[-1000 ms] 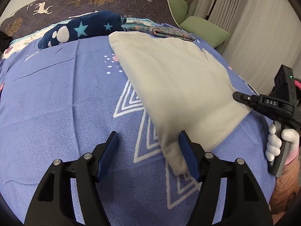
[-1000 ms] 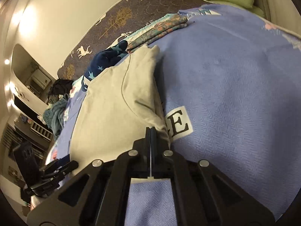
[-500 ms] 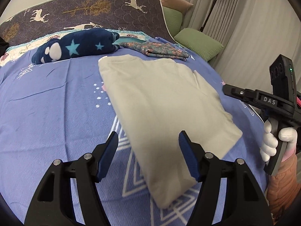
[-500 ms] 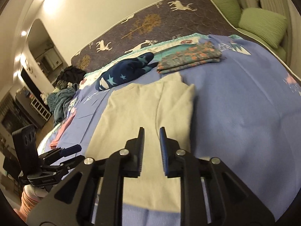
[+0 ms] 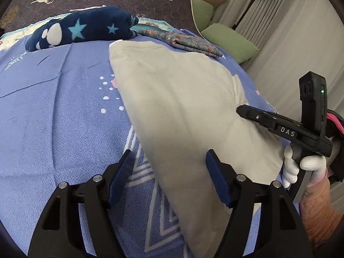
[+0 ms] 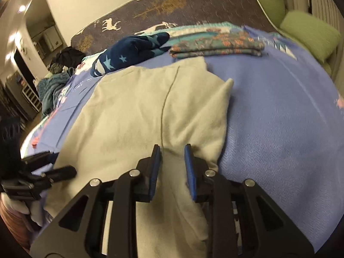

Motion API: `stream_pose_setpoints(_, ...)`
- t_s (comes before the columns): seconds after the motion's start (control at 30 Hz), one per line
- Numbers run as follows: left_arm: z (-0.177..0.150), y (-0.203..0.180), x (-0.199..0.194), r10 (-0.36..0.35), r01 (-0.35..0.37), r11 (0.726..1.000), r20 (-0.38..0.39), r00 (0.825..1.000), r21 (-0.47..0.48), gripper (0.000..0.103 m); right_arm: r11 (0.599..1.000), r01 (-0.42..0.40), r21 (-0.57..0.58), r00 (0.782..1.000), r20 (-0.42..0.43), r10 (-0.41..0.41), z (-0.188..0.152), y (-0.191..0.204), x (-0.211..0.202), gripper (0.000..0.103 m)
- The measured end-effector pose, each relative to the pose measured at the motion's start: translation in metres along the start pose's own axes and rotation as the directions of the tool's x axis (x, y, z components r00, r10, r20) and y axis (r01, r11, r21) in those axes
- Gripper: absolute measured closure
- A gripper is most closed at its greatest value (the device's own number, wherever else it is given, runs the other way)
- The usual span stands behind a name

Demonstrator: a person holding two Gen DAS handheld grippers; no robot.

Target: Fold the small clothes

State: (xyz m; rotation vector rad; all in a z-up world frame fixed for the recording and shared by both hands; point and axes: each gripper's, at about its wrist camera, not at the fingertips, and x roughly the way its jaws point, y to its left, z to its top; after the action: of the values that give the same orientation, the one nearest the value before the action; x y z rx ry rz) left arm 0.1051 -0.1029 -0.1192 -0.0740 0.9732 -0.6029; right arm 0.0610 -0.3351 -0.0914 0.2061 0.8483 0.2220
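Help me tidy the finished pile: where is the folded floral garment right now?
The folded floral garment lies at the far end of the blue bedspread, just beyond the beige garment and right of the navy star-print item.

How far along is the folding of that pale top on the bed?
Partly done: the beige garment lies on the blue bedspread with one side folded in, and a floral piece sits folded behind. In hand: nothing; the right gripper is opening above the cloth, the left gripper open. Left: more folds.
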Motion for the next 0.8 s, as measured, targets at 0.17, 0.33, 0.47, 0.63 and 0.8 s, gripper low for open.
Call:
stream_pose_setpoints(0.17,0.003,0.002,-0.008,-0.023,0.023,1.0,-0.009,1.0,-0.016,0.033,1.0,-0.023,0.008,0.999,0.025,0.023,0.004,-0.002,-0.022,0.054)
stream_pose_setpoints(0.33,0.014,0.006,-0.013,-0.043,0.043,0.998,-0.014,0.999,-0.044,0.033,0.999,0.051,-0.014,0.996,0.073,-0.05,0.013,-0.026,-0.055,0.038)
stream_pose_setpoints(0.47,0.032,0.01,-0.007,-0.06,0.059,0.998,-0.018,0.998,-0.037,0.033,0.998,-0.038,0.046,0.999,-0.026,0.04,0.01,-0.053,-0.044,0.038)
stream_pose_setpoints(0.63,0.055,0.025,0.022,-0.064,0.059,0.996,-0.074,0.995,-0.071,0.033,0.994,-0.105,0.03,0.989,-0.101,0.108,0.012,-0.055,-0.011,0.037)
stream_pose_setpoints(0.8,0.069,0.037,0.033,-0.121,0.113,0.986,-0.056,0.991,-0.125,0.033,0.98,-0.195,0.041,0.972,-0.126,0.199,0.031,-0.057,0.014,0.035)
